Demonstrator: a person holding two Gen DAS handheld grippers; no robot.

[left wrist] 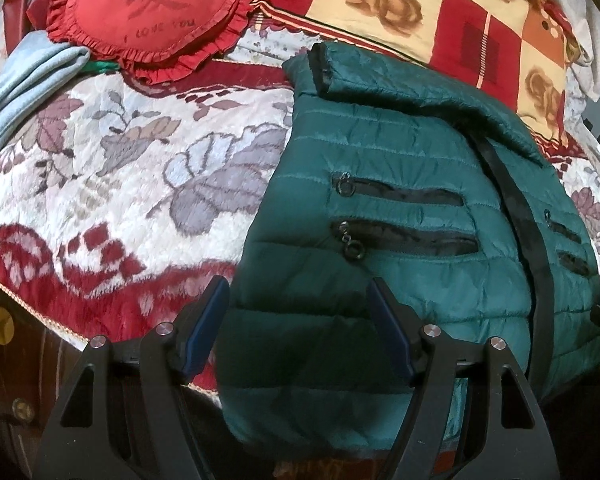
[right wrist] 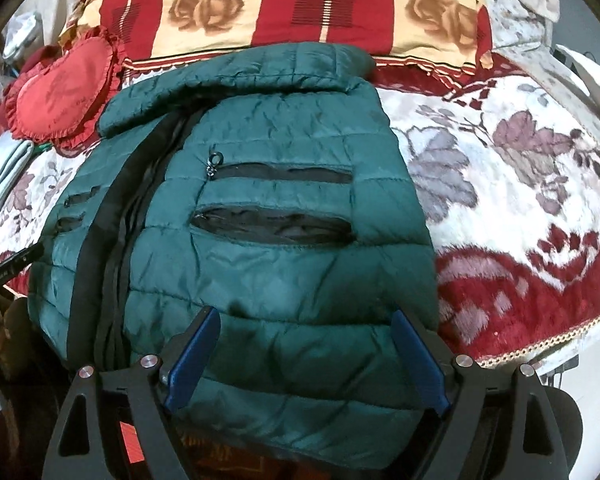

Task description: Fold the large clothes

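A dark green quilted puffer jacket (left wrist: 400, 208) lies front-up on the bed, zip down the middle, sleeves folded across its top; its hem hangs over the bed's near edge. It also shows in the right wrist view (right wrist: 268, 248). My left gripper (left wrist: 298, 292) is open, its blue pads astride the jacket's left hem part. My right gripper (right wrist: 304, 320) is open, its pads astride the right hem part. Neither holds cloth. The tip of the other gripper shows at the left edge of the right wrist view (right wrist: 12, 266).
The bed has a floral white and red blanket (left wrist: 120, 184). A red heart cushion (left wrist: 148, 20) and a checked rose pillow (left wrist: 440, 16) lie at the head. A light blue folded garment (left wrist: 24, 84) lies at the left.
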